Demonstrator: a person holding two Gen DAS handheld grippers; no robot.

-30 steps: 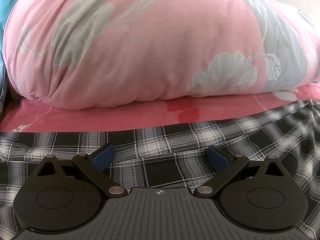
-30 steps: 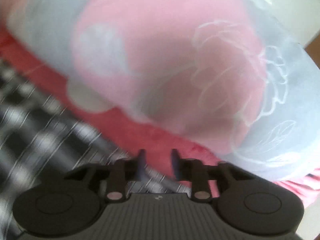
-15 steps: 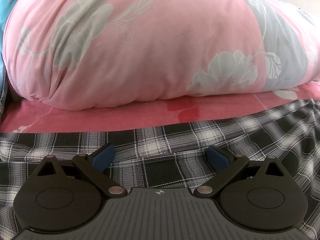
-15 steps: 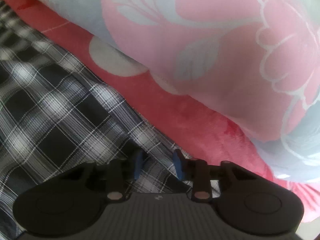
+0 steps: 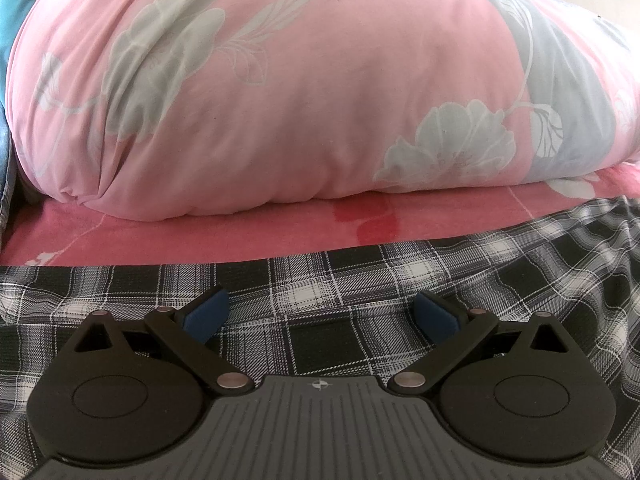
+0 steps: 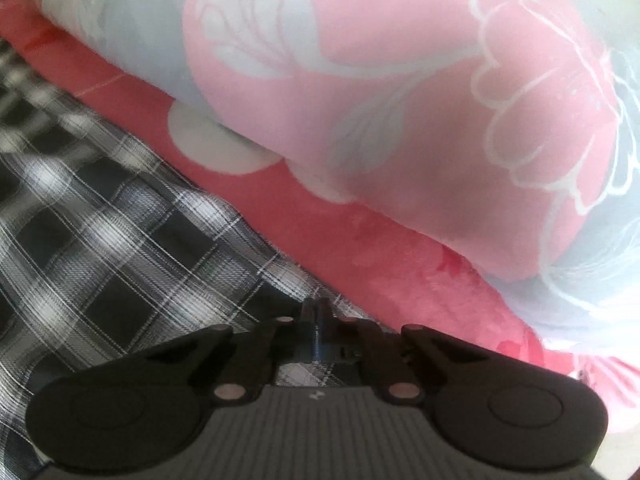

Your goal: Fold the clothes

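Two grippers were over the black-and-white plaid garment [image 5: 360, 280], which lay spread on the pink-red bed sheet [image 5: 240, 232] in front of a big pink floral duvet [image 5: 280, 80]. The left gripper [image 5: 320, 312] hung spread wide above the cloth, holding nothing. The right gripper [image 6: 318, 332] was pinched closed at the garment's far edge [image 6: 312, 292], apparently with a little plaid caught between the pads, though blur left that uncertain. Judged from this, the grasp looked thin: a pull could slip the hem free, or catch the sheet beneath and drag it along. With one side unheld, the fold might also go skewed or bunch against the duvet.
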